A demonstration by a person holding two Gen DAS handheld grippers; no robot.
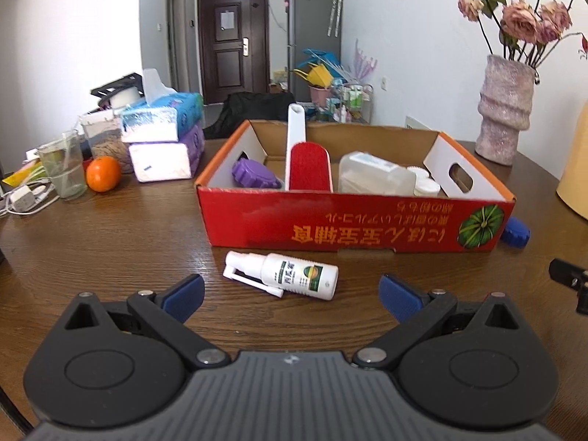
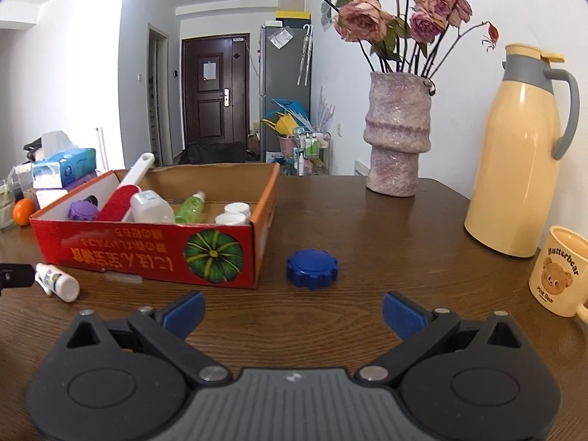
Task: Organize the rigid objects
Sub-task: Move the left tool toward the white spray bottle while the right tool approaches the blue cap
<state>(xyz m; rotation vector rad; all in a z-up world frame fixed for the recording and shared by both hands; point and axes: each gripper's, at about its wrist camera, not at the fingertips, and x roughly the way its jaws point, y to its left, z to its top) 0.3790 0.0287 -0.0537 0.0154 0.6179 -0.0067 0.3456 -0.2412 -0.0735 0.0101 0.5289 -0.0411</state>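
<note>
The white spray bottle (image 1: pixel 281 275) lies on its side on the wooden table (image 1: pixel 110 242), just ahead of the left gripper (image 1: pixel 292 296), fingers spread wide and empty, while the blue lid (image 2: pixel 312 268) rests beside the red cardboard box (image 2: pixel 147 253), ahead of the equally spread, empty right gripper (image 2: pixel 293 312).

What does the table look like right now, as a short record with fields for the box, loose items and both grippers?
box: red box open on table
in box: purple cap, red brush, clear bottle, green bottle, white caps
loose: spray bottle lying in front of box; blue cap right of box
left gripper: open, empty, facing spray bottle
right gripper: open, empty, facing blue cap
</note>
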